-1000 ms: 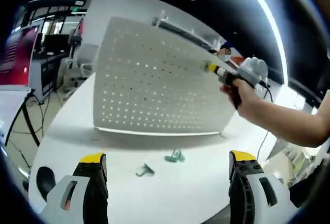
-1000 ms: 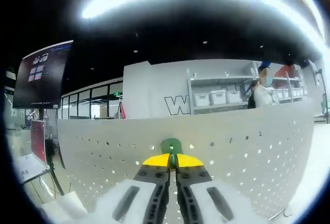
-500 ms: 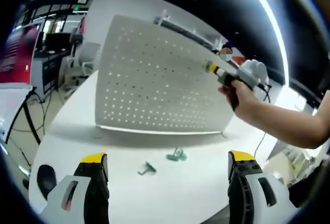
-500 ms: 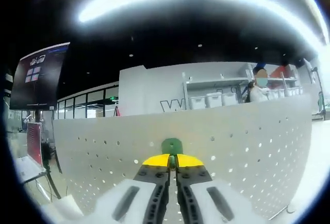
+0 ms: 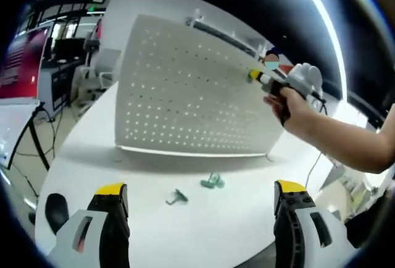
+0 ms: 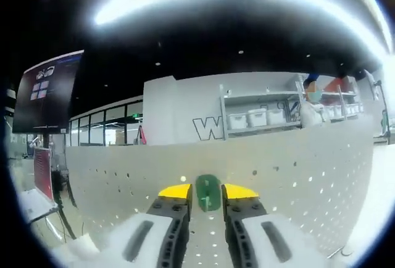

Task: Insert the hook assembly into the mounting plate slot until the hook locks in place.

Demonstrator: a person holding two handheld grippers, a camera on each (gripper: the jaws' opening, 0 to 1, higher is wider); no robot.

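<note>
Showing green hook (image 6: 208,192) against pegboard (image 6: 296,169), attachment unclear.

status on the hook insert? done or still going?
Nearly done, by the look of it. The green hook sits against the pegboard near its top edge, and the right tongs have parted around it; whether it has locked I cannot tell. The left tongs hang open over the table, where two spare hooks lie. Left: confirm the lock.

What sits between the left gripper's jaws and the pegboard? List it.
In the left gripper view, two loose hooks lie on the white table: a grey hook and a green hook, before the pegboard.
</note>
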